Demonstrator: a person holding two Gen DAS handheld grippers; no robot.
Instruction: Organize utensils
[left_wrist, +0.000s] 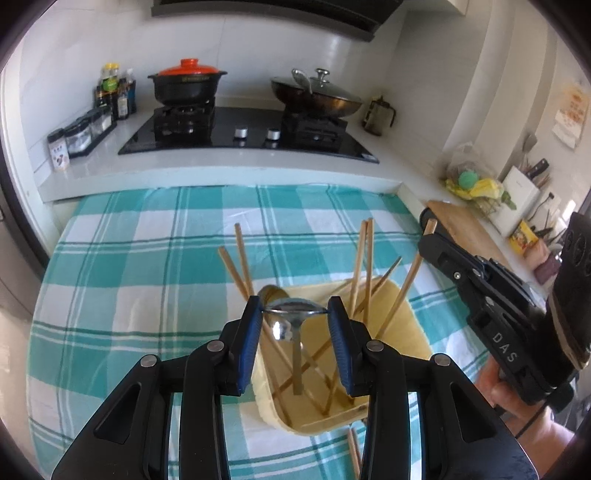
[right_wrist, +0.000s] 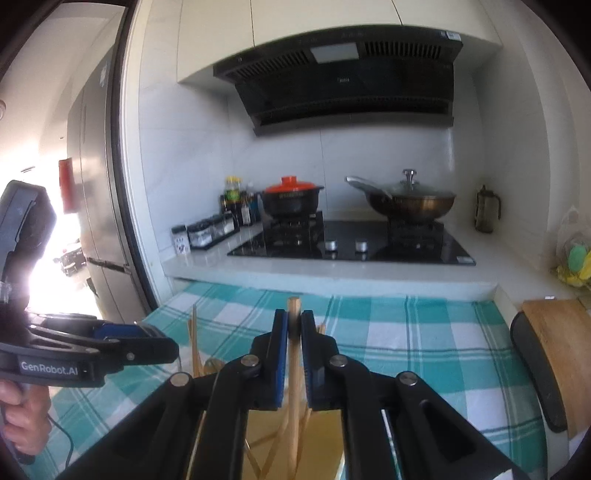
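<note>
The left gripper (left_wrist: 293, 312) pinches a steel ladle (left_wrist: 291, 308) by the rim of its round bowl, its blue pads (left_wrist: 249, 332) pressing on opposite edges; the grip sits across the widest part, probably because the polished, curved metal gives the pads nothing flatter to bite on, and the thin handle hangs down into the yellow container (left_wrist: 410, 325) below. The right gripper (right_wrist: 294, 325) is nearly shut on a single wooden chopstick (right_wrist: 293, 365), clamped close to its blunt top end so that the shaft drops straight down between the fingers towards the container; holding it high and upright seems meant to let the tip go in first.

The container is a pale yellow, square-cornered tub with a smooth wall and a slatted floor, standing on the tablecloth (left_wrist: 147, 258), a soft teal-and-white check spread over the counter; several other chopsticks (left_wrist: 364, 266) already lean in it at loose angles, fanned against its rim because nothing keeps them vertical. They are slim, straight, matte sticks of light wood; another chopstick (left_wrist: 352, 452) lies on the cloth just beside the tub's near corner. Both utensils hang over the tub, so the step in hand appears to be lowering them in; the ladle's slick rim could slip if the pads ease.
</note>
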